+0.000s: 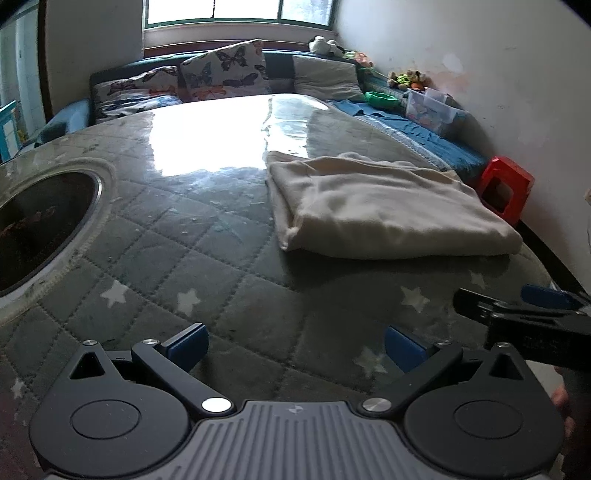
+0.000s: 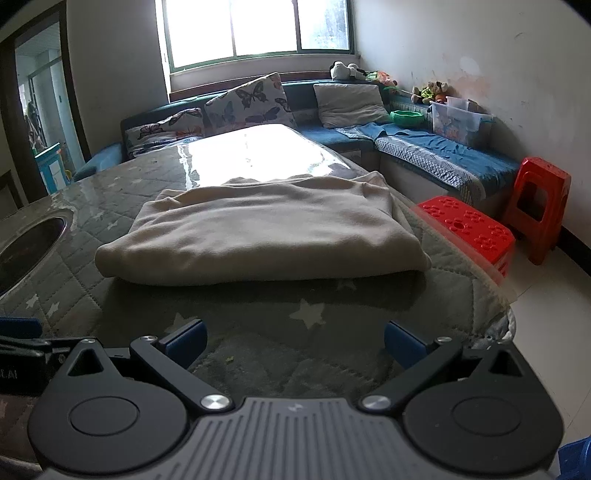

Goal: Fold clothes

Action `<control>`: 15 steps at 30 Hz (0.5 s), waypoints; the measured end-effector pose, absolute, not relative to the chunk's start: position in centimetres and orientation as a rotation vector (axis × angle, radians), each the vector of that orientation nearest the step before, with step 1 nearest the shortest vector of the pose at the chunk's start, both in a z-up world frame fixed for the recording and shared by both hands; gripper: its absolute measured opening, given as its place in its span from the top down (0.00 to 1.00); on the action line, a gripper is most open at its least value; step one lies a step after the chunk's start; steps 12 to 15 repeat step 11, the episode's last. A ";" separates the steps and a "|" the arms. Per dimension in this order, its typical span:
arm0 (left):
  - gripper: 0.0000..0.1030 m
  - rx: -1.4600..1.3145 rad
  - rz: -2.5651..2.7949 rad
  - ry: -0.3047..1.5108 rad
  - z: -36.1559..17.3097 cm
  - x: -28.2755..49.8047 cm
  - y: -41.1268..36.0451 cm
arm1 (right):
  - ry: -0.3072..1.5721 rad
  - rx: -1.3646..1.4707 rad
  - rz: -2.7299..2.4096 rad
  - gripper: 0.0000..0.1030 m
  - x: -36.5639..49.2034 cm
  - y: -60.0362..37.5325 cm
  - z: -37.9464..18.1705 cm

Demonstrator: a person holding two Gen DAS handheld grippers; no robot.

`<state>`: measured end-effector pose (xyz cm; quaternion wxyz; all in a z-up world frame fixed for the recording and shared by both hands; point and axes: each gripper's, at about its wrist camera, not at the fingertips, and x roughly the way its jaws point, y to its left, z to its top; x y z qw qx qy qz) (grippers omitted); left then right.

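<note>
Left gripper [image 1: 295, 345]: fingers spread, holding nothing, low over the quilted table cover [image 1: 207, 258]. Right gripper [image 2: 293, 341]: likewise spread and empty, near the table's right edge. Cream garment [image 2: 258, 229] lies beyond both, untouched, on the table's right half, folded into a compact rectangle. Judgement: folding appears complete or nearly so; at most a final tidy remains.

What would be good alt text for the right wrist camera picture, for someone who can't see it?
A cream garment lies folded into a thick rectangle on a grey star-patterned quilted table cover, just ahead of the open, empty right gripper. Behind are a blue corner sofa with butterfly cushions, a bright window, and two red plastic stools at right.
</note>
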<state>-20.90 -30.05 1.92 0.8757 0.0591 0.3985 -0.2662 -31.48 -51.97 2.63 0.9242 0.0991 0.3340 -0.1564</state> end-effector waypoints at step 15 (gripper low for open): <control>0.00 0.157 -0.564 0.816 2.0 -21.3 -30.9 | 0.691 0.210 -0.343 0.00 -31.6 -52.3 2.5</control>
